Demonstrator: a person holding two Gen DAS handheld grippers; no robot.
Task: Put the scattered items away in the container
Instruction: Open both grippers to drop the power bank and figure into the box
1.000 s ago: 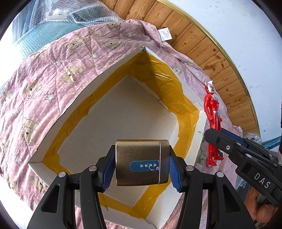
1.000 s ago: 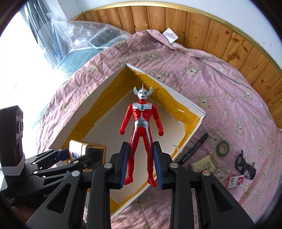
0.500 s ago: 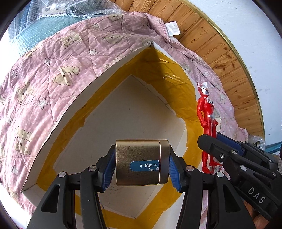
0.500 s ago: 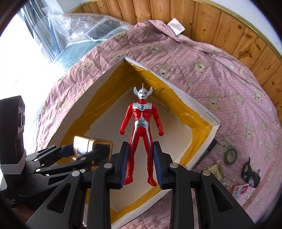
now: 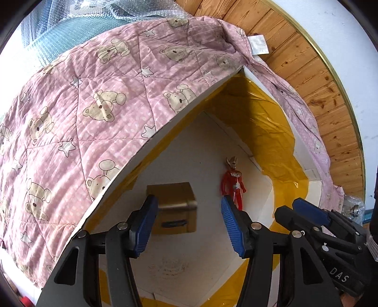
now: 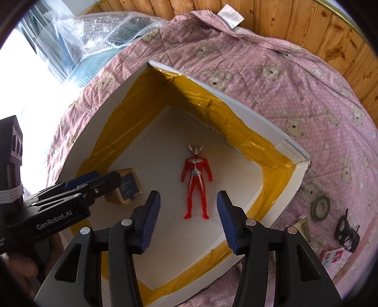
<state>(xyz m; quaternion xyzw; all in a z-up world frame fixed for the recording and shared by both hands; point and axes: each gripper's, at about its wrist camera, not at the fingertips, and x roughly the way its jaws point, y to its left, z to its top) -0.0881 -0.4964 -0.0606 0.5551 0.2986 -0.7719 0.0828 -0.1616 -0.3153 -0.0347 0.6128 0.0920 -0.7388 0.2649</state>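
Observation:
A white box with yellow tape along its walls (image 5: pixel 278 132) (image 6: pixel 257 144) lies on a pink bear-print quilt. On its floor rests a gold tin (image 5: pixel 174 207) (image 6: pixel 128 186), blurred in the left wrist view. Beside it a red and silver figure (image 5: pixel 232 184) (image 6: pixel 196 181) lies flat on its back. My left gripper (image 5: pixel 187 226) (image 6: pixel 94 179) hangs open above the tin, holding nothing. My right gripper (image 6: pixel 186 224) (image 5: pixel 295 210) is open above the figure's legs, empty too.
The quilt (image 6: pixel 295 78) holds loose items right of the box: a roll of green tape (image 6: pixel 320 204), black glasses (image 6: pixel 348 235), a small red and white box (image 6: pixel 334 256), a yellowish packet (image 6: pixel 301 224). Bubble wrap (image 6: pixel 94 37) lies far left, wooden panelling (image 6: pixel 307 21) behind.
Both grippers opened over the box. The gold tin dropped from the left one and the red figure from the right; both now lie on the box floor.

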